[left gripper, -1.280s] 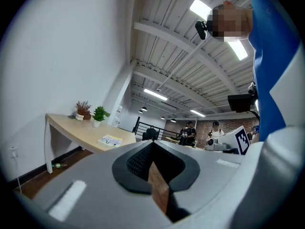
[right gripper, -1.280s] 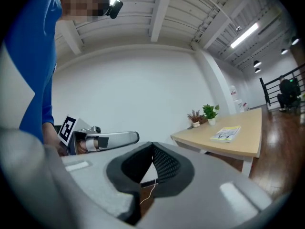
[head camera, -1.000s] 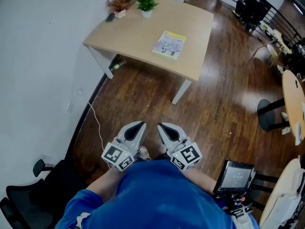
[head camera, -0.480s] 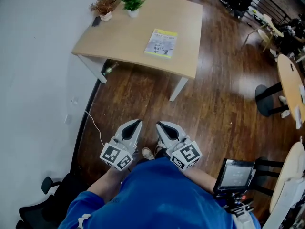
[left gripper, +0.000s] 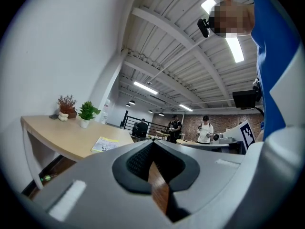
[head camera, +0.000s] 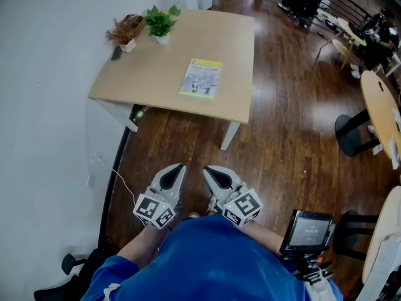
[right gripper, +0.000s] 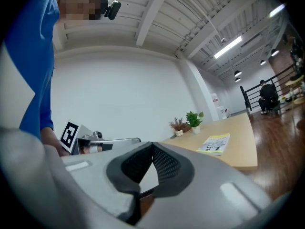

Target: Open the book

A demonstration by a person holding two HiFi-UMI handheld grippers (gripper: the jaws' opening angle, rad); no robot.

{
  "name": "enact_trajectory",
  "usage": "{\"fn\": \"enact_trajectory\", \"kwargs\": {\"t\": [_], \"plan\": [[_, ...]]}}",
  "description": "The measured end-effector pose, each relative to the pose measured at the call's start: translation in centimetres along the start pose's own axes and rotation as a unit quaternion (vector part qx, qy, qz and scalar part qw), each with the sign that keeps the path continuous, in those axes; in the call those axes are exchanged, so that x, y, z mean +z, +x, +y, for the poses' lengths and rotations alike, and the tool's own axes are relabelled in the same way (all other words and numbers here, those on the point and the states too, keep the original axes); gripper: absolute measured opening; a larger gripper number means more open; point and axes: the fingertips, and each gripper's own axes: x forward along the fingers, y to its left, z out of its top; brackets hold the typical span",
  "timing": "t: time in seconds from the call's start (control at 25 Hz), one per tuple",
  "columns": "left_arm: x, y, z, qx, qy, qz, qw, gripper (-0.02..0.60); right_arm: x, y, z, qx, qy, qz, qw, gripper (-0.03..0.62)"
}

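Observation:
A closed book with a yellow and white cover lies flat on the light wooden table, towards its near right part. Both grippers hang close to my body above the wooden floor, well short of the table. My left gripper and right gripper sit side by side, both shut with nothing between the jaws. The book shows small and distant in the left gripper view beyond the left gripper. It also appears as the book past the right gripper in the right gripper view.
A green potted plant, a dried plant and a small dark object stand at the table's far left corner. A white cable runs along the wall. A screen on a stand, a round table and a stool base are at right.
The table and book have slid lower and further left in the head view, so I am closer to them. Both grippers stay shut in front of my body.

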Motion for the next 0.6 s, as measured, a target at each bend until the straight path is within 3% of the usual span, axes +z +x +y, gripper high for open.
{"fn": "enact_trajectory", "kwargs": {"t": [0.6], "plan": [[-0.2,7.4,2.0,-0.022,0.013,0.011,0.9996,0.006,1.2,1.1,-8.3,-0.028,0.001,-0.002,1.000,0.003]]}}
